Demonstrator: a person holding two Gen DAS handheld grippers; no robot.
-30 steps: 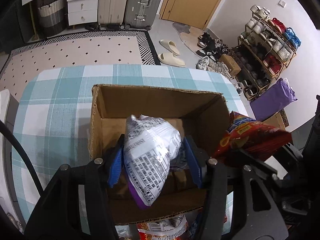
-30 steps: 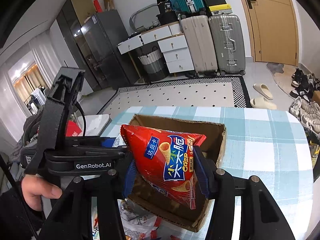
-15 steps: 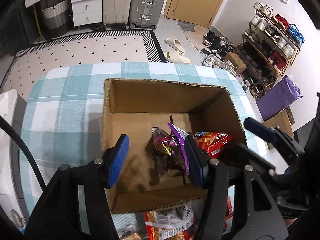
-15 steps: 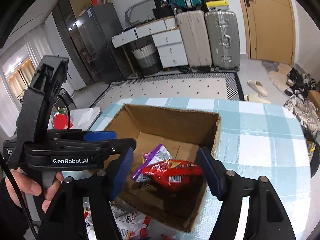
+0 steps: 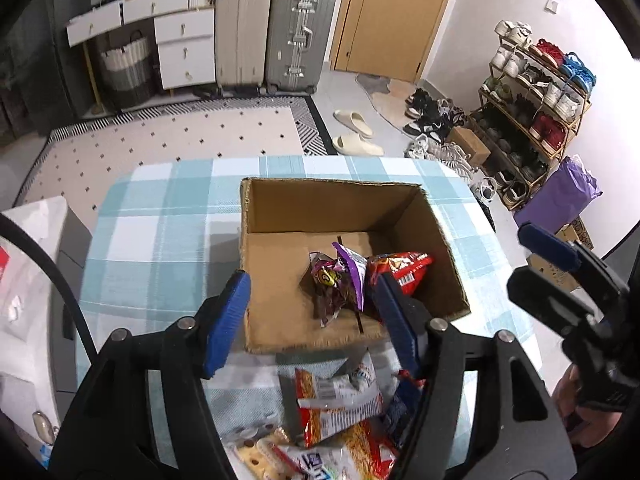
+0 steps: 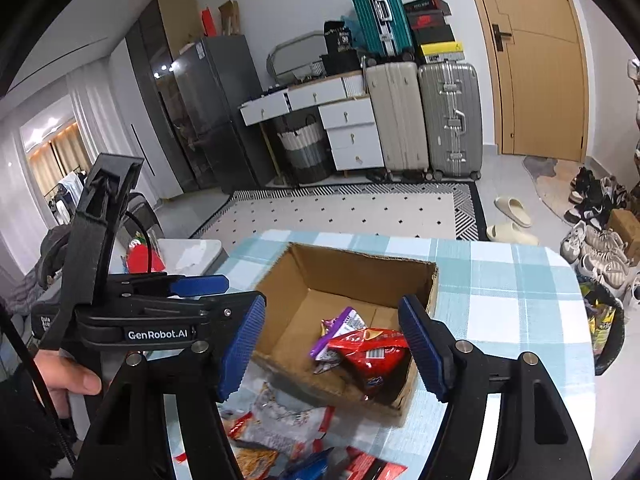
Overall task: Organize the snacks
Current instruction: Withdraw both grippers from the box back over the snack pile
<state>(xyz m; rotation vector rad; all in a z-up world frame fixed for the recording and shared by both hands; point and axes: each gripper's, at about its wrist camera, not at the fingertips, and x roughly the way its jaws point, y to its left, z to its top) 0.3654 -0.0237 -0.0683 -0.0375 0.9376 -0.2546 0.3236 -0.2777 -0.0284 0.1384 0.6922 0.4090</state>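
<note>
Both grippers, left gripper (image 5: 310, 320) and right gripper (image 6: 334, 346), are held spread and empty above the open brown cardboard box (image 5: 332, 204). A purple foil snack packet (image 5: 340, 280) and a red crisp bag (image 5: 400, 268) are seen inside it, touching. Further loose snack packets (image 5: 336, 404) are found on the near side of the checked tablecloth (image 5: 160, 220).

Checked table (image 5: 160, 216) carries cardboard box (image 5: 320, 204) and, seemingly, loose snack packets (image 5: 336, 404).

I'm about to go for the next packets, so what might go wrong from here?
1. The loose snack packets lie heaped and overlapping by the cardboard box, so the open left hand-held gripper may pinch two at once.
2. The open right hand-held gripper hangs close beside it; the two may collide when reaching down.
3. The red bag and purple bag crowd the box's right side, so later drops may pile unevenly.
</note>
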